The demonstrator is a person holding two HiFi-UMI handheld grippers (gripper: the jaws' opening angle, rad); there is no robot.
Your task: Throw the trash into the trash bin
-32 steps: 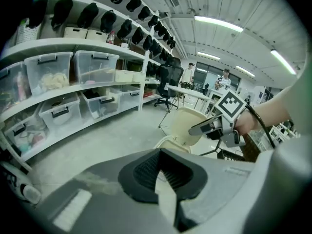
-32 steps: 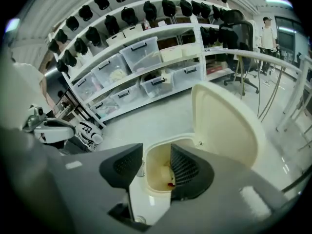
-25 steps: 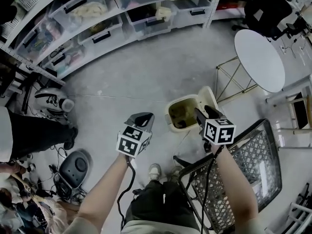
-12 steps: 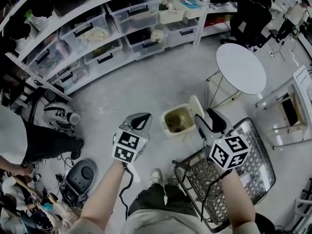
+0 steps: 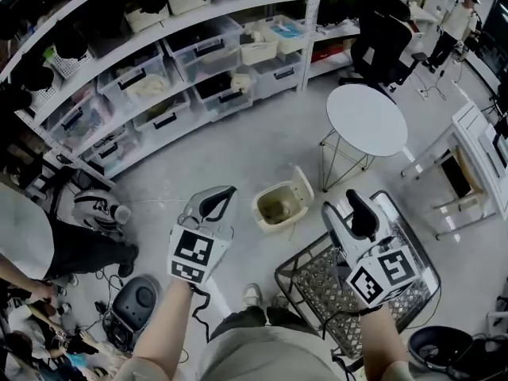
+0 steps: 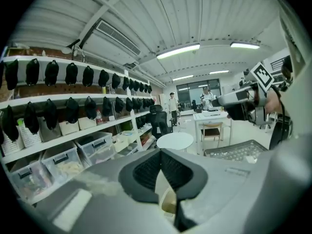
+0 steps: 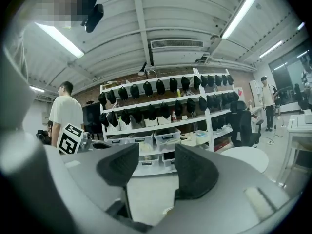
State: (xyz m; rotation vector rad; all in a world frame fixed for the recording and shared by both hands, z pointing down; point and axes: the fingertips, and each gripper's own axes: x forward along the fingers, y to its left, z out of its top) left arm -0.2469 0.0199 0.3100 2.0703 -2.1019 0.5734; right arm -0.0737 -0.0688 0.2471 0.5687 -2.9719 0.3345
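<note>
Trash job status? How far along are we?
Looks mostly done: the trash bin stands on the floor, lid up, with something brownish inside. In hand: nothing. The left gripper is shut and empty, the right gripper open and empty. Left: perhaps closing the lid; can't tell whether the wire basket holds more.

You've got two grippers, the left gripper (image 5: 213, 199) and the right gripper (image 5: 348, 213), one trash bin (image 5: 259, 208), one round table (image 5: 367, 120) and one mesh cart (image 5: 413, 248)

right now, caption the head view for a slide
Left gripper and right gripper, both empty, flank the open trash bin.
</note>
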